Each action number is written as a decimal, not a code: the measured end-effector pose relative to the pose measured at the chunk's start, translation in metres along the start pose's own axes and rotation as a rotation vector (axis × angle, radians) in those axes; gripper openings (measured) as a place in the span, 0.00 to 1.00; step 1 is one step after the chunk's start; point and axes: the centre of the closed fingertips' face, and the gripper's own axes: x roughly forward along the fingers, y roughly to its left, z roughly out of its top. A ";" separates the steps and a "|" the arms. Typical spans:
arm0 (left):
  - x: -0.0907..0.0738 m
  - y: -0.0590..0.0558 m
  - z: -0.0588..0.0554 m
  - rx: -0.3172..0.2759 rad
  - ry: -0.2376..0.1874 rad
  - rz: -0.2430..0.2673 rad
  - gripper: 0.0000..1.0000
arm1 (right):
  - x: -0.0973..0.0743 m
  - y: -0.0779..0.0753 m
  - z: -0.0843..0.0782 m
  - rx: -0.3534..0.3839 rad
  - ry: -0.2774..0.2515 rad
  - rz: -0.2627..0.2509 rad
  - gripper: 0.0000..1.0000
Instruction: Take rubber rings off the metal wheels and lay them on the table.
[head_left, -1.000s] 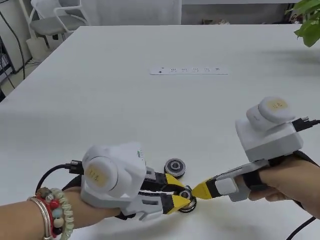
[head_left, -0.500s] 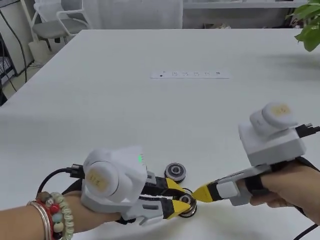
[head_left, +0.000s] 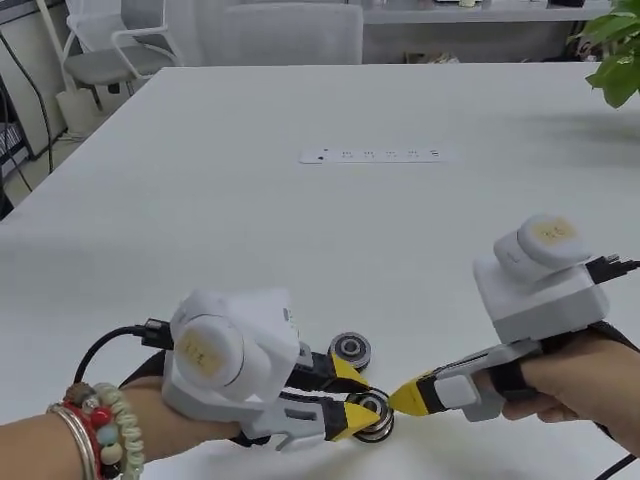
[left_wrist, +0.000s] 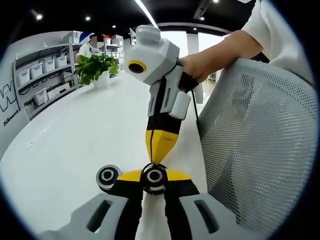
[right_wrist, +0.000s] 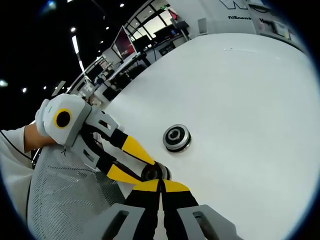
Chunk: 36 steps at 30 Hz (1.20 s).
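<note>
Two wheels are at the near side of the table (head_left: 300, 220): my left tongs (head_left: 362, 395) clamp one wheel (head_left: 372, 408) steady so my right tongs (head_left: 398, 400), jaws pressed together, can work at its rubber ring (left_wrist: 146, 170), while the other wheel (head_left: 350, 349) lies just beside.

Our left gripper (head_left: 368, 395): white moulded guards, black frame, yellow pointed tips, black cable (head_left: 105, 343) at rear. Our right gripper (head_left: 397, 400): same colours. We wear red, green, cream bead bracelets (head_left: 105, 435); white short sleeve (left_wrist: 272, 35).
</note>
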 end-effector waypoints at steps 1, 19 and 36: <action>-0.001 0.000 0.002 0.001 -0.005 0.001 0.14 | 0.000 0.000 0.001 0.001 -0.004 0.001 0.00; -0.029 -0.003 0.035 0.007 -0.066 -0.041 0.57 | -0.002 -0.004 0.002 0.023 -0.022 0.004 0.00; -0.099 0.009 0.053 0.037 -0.095 0.055 0.88 | -0.004 0.001 0.004 0.016 -0.035 0.018 0.00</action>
